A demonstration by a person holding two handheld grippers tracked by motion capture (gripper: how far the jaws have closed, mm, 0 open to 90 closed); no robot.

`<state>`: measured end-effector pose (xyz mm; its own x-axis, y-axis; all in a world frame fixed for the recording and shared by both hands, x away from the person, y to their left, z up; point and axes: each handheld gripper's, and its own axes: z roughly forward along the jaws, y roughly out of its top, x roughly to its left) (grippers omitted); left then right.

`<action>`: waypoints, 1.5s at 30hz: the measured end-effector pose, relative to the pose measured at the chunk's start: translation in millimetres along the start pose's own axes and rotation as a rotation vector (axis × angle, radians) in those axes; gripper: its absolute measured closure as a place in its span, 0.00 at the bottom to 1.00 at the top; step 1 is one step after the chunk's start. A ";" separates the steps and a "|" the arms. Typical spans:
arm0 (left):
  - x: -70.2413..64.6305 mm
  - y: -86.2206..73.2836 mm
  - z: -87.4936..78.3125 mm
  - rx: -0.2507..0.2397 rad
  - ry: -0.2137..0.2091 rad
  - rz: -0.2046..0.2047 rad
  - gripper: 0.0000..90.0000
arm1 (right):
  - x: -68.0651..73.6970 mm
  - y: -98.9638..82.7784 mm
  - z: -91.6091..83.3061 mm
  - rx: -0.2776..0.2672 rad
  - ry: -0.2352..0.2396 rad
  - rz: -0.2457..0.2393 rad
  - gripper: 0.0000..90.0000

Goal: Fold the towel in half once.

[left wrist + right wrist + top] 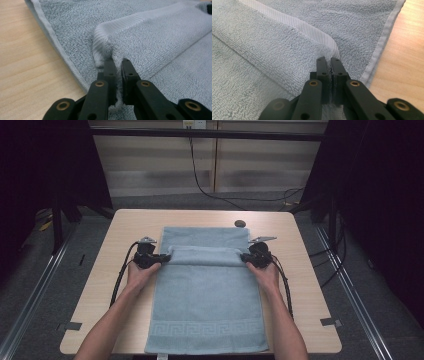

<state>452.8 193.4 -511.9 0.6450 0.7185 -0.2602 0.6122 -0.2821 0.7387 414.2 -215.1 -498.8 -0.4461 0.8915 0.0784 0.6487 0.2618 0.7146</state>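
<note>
A light blue towel (207,295) lies lengthwise on the wooden table (125,225), its far end folded back toward the person in a raised band (205,255). My left gripper (161,258) is shut on the folded band's left corner (105,42); the cloth is pinched between its black jaws, seen close in the left gripper view (119,65). My right gripper (246,258) is shut on the band's right corner (329,47), the towel's hem squeezed between its jaws in the right gripper view (329,63). Both hands hold the grippers at the towel's sides.
A small dark round object (240,223) sits on the table by the towel's far right corner. Bare wood runs along both sides of the towel. A patterned border (205,330) marks the towel's near end at the table's front edge. Cables trail from both grippers.
</note>
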 end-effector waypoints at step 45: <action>-102.4 -96.4 -148.6 -0.171 -0.282 0.155 0.89 | 74.8 -109.8 -187.4 -0.158 0.347 -0.153 0.94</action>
<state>259.8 241.5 -464.2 0.8397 0.4649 -0.2806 0.4274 -0.2469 0.8697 194.0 -246.4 -441.1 -0.7292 0.6621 0.1731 0.4680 0.2979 0.8320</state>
